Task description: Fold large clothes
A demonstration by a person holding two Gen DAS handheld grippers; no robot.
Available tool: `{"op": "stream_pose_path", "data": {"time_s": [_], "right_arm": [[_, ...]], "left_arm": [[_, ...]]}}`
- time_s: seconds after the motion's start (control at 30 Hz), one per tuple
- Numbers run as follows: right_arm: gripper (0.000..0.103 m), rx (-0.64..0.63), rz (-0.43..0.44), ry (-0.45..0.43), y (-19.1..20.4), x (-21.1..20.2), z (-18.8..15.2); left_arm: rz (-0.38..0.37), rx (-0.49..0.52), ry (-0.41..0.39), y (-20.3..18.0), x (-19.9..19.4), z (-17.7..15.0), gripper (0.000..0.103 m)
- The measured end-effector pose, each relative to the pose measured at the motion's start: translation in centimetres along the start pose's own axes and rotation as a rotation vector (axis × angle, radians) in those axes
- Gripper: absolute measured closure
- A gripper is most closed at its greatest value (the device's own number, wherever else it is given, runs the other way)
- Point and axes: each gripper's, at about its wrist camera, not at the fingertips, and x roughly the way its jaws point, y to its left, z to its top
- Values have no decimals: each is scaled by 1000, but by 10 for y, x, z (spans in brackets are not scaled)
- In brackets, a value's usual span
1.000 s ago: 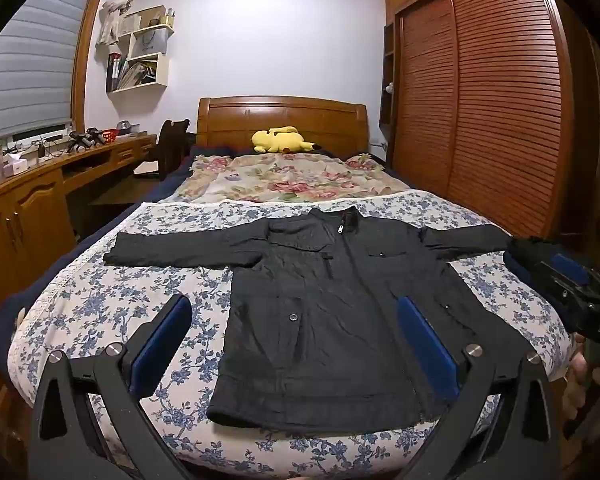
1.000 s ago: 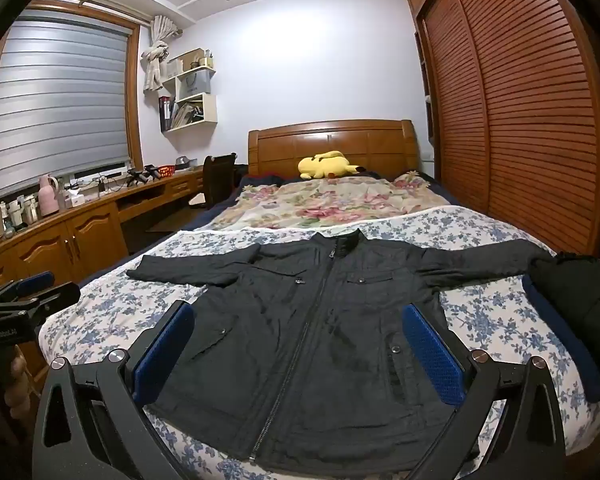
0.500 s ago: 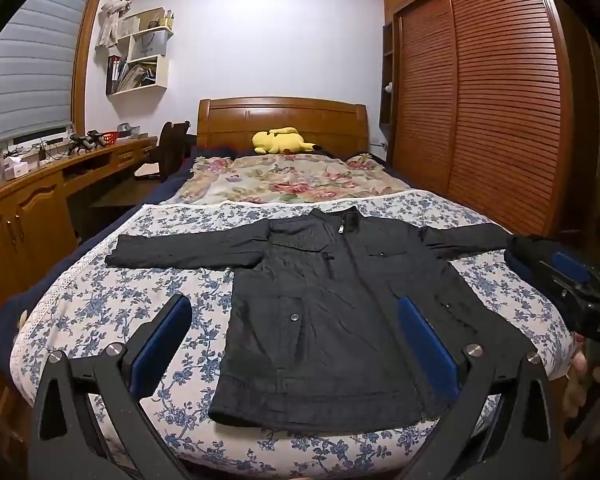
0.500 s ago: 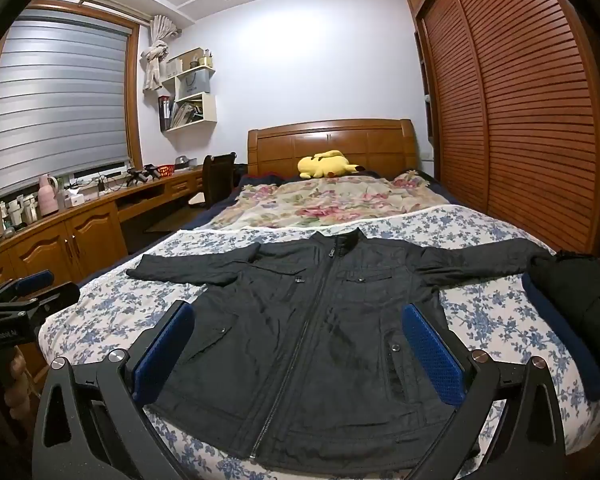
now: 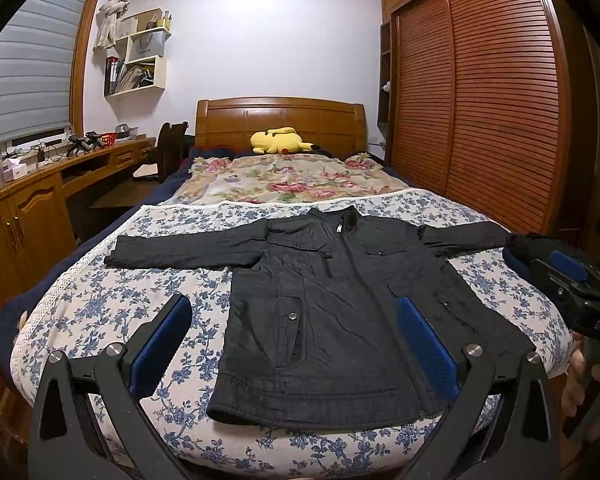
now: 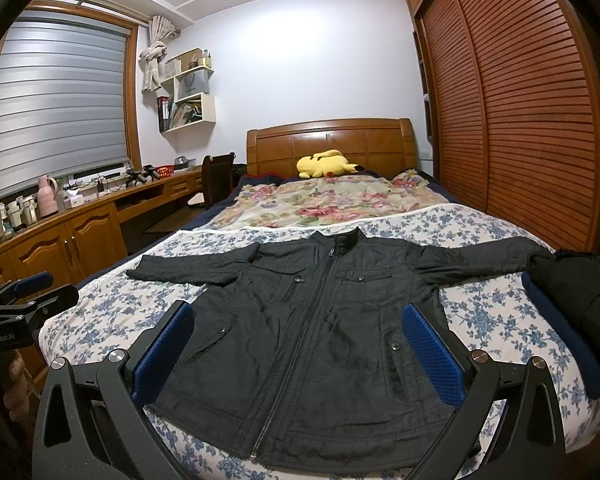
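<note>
Hovering at the foot of the bed [image 5: 100, 300], the left gripper [image 5: 294, 320] has its jaws spread wide, with nothing between the blue pads [image 5: 162, 344]. The right gripper [image 6: 300, 322] is the same: jaws wide apart, empty, its pads [image 6: 432, 344] framing the lower half of the jacket [image 6: 312, 320] without touching it. Each gripper shows at the edge of the other's view, held in a hand [image 5: 580, 380] that is mostly cut off by the frame.

The jacket [image 5: 340, 292] lies flat and face up on the blue floral sheet [image 6: 480, 312], zipped, hem toward the cameras and collar toward the headboard [image 5: 280, 120]. Both sleeves are stretched straight out to the sides. The left sleeve ends well inside the sheet's edge; the right sleeve reaches to a dark bundle [image 6: 576, 284] at the bed's right edge, resting on something navy, and whether the cuff touches it cannot be told.

Beyond the collar, a floral quilt [image 5: 284, 178] covers the far half of the bed, and a yellow plush toy [image 5: 278, 141] lies against the headboard. A wooden desk [image 6: 80, 216] with cabinets runs along the left wall under a blinded window [image 6: 56, 104], with a chair [image 6: 218, 178] near its far end and wall shelves [image 6: 188, 92] above. Slatted wardrobe doors [image 5: 480, 100] fill the right wall.
</note>
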Motion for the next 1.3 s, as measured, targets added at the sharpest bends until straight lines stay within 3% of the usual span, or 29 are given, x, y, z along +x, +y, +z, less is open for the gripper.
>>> {"op": "stream_pose_path", "data": {"time_s": [1.3], "right_arm": [[0,-4,13,-17,-3,-2,0]], "left_arm": [[-1,7,-8,-7,-7,9,0]]}}
